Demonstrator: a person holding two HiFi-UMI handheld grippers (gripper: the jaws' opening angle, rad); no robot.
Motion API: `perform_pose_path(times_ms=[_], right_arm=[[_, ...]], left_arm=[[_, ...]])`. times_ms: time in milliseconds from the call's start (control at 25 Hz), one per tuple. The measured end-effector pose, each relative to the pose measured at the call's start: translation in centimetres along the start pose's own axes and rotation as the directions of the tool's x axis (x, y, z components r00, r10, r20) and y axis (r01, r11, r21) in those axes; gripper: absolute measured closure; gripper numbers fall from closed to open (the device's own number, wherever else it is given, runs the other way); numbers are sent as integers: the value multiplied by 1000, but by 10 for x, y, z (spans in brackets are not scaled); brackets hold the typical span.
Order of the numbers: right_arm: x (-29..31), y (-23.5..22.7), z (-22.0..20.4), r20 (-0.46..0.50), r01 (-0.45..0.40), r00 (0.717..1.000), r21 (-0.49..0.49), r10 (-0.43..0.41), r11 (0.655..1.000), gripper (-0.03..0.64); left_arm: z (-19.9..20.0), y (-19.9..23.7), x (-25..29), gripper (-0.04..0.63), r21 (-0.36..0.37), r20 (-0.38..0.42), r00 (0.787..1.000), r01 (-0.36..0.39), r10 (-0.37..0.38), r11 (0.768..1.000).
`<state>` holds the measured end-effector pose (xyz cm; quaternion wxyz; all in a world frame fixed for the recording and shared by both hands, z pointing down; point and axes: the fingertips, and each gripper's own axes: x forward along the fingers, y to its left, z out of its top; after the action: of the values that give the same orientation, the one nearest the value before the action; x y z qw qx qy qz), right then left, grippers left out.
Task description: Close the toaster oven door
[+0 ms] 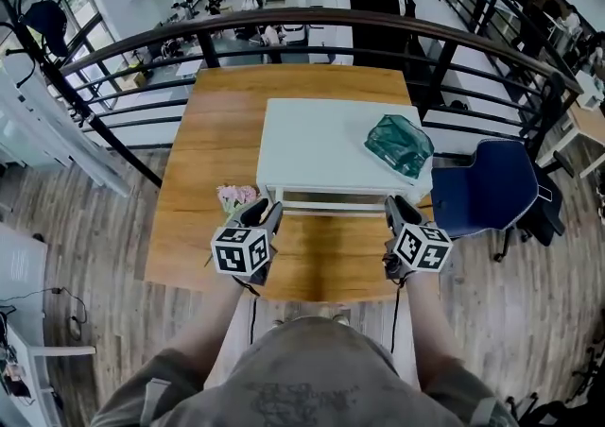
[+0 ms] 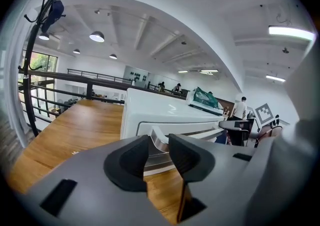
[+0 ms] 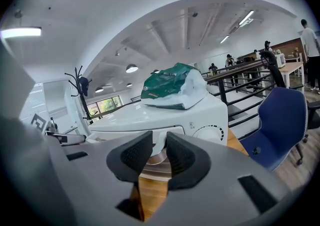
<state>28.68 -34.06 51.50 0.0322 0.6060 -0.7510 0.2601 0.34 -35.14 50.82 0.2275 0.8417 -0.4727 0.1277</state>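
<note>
A white toaster oven (image 1: 321,146) stands on the wooden table (image 1: 198,198) with a green bag (image 1: 400,145) on its top. Its door (image 1: 331,204) faces me and leans a little outward, its handle (image 2: 156,139) along the upper edge. My left gripper (image 1: 270,210) is at the door's left end and my right gripper (image 1: 392,204) at its right end. In the left gripper view the left gripper (image 2: 157,157) has its jaws apart, and the handle shows through the gap. In the right gripper view the right gripper (image 3: 159,156) also stands slightly open, with the door edge (image 3: 156,146) behind the gap.
A small bunch of pink flowers (image 1: 236,196) lies on the table just left of my left gripper. A blue chair (image 1: 487,189) stands to the right of the table. A black railing (image 1: 378,24) curves behind the table, above a lower floor.
</note>
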Motion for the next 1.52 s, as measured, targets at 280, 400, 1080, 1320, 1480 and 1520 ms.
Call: perform_pose_path(times_ms=[280, 400, 1080, 1320, 1480, 1520], right_arm=[[0, 2, 3, 11, 25, 1000, -48, -24, 999, 514], [-13, 11, 6, 10, 7, 1000, -93, -6, 996, 515], [-150, 171, 174, 308, -226, 883, -385, 355, 895, 569], [-186, 202, 180, 320, -250, 856, -429, 405, 868, 575], [-199, 208, 165, 276, -262, 867, -454, 414, 852, 575], [-201, 209, 160, 264, -265, 871, -457, 414, 849, 575]], left_arm=[[2, 2, -1, 453, 12, -12, 999, -34, 34, 999], [8, 4, -12, 468, 90, 7, 997, -82, 82, 993], [178, -92, -145, 521, 463, 348, 930, -58, -121, 885], [191, -113, -183, 528, 498, 396, 901, -49, -177, 866], [175, -114, -192, 534, 485, 384, 909, -46, -165, 873], [170, -114, -193, 535, 477, 375, 912, -36, -166, 878]])
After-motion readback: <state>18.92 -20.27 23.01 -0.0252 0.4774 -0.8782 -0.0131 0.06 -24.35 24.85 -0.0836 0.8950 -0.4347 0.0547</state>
